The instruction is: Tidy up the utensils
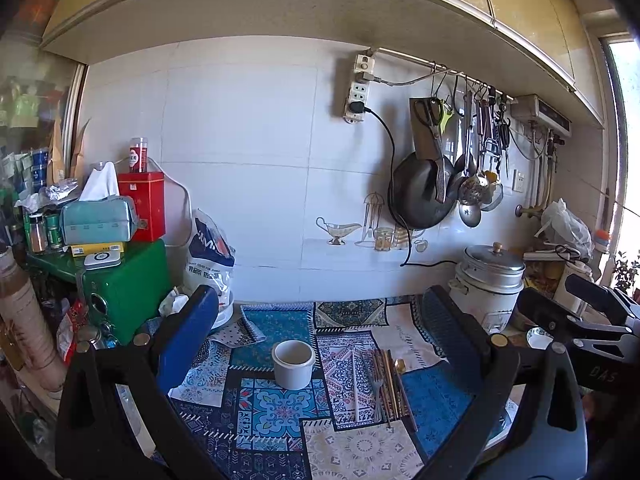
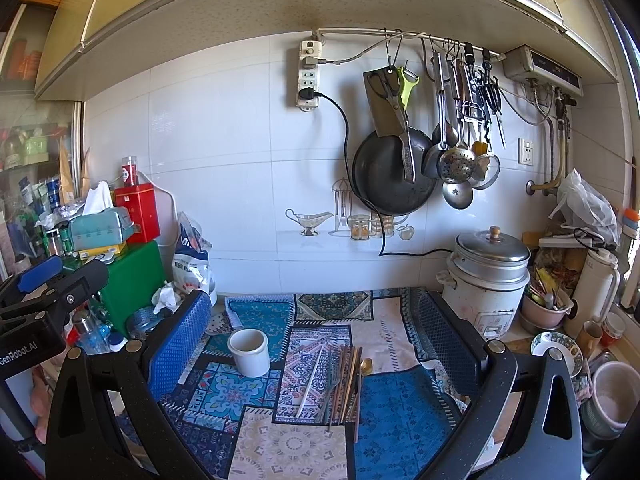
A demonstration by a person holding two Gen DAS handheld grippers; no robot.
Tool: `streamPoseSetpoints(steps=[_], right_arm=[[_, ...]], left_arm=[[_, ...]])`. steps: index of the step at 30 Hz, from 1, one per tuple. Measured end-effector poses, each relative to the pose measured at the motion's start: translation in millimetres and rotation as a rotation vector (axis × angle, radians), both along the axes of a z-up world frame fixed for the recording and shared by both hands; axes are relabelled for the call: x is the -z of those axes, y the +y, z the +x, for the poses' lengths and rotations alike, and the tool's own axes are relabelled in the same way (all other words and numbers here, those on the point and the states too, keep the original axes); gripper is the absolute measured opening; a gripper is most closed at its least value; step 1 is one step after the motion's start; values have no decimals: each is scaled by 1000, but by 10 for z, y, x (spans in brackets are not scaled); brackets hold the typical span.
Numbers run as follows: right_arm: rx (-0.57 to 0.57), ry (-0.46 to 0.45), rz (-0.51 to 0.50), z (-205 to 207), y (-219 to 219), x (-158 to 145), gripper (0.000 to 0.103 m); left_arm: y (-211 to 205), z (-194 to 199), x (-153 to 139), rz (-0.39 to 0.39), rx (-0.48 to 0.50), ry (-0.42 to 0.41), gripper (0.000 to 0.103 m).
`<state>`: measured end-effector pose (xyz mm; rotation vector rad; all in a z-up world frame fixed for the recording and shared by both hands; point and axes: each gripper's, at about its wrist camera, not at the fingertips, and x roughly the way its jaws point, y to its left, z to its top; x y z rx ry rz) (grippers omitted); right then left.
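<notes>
A white ceramic cup stands upright and empty on a patterned cloth; it also shows in the right wrist view. To its right lies a bundle of utensils: chopsticks, a fork, a gold spoon and a white stick, also in the right wrist view. My left gripper is open and empty, hovering above the cloth before the cup. My right gripper is open and empty, above the utensils. Each gripper shows at the edge of the other's view.
A rice cooker stands at the back right, with bowls and cups beside it. A green box with tins and a tissue box stands at the left. A pan and ladles hang on the wall.
</notes>
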<state>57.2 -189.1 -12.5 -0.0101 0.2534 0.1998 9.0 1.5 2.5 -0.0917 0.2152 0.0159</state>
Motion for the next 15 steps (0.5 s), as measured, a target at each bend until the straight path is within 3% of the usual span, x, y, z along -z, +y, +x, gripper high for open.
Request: streamPoseSetpoints(steps=[15], right_arm=[[7, 1, -4, 130, -30, 14, 103]], left_arm=[[-6, 91, 50, -4, -1, 6, 103]])
